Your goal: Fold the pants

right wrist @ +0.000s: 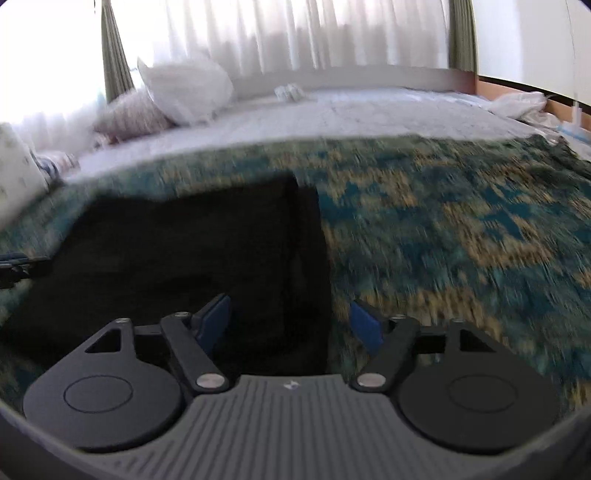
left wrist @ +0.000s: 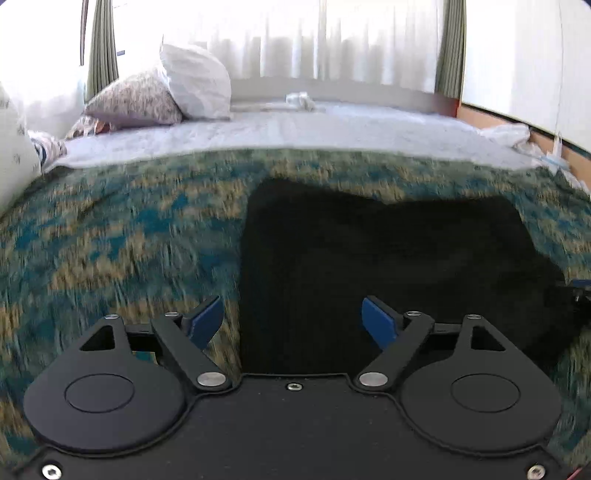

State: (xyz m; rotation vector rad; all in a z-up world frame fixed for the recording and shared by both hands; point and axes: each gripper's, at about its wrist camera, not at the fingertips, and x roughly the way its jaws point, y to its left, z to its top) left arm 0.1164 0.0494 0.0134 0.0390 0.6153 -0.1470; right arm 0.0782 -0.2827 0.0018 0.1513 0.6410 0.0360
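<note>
- While both tools hover low over the bed, the left gripper (left wrist: 293, 321) has its jaws wide apart with nothing between them; its blue pads (left wrist: 378, 323) frame the near left edge of the black pants (left wrist: 388, 258) without visibly touching the cloth.
- Likewise the right gripper (right wrist: 291, 321) has its jaws spread and empty, straddling the near right edge of the pants (right wrist: 184, 251); one pad sits over black cloth, the other over the blanket.
- Judging from that, each tool is lined up on its own near corner so the two can pinch the near edge together for the next fold.
- Lying flat as a dark, roughly rectangular block, the pants look already folded at least once, though the cloth is too dark to make out layers.
- Under them is a teal-and-tan patterned blanket (left wrist: 110, 240), which gives a broad soft surface for folding.
- Beyond lie a pale sheet (left wrist: 295, 129), pillows (left wrist: 192, 81) at the far left, and bright curtains (right wrist: 295, 33).
</note>
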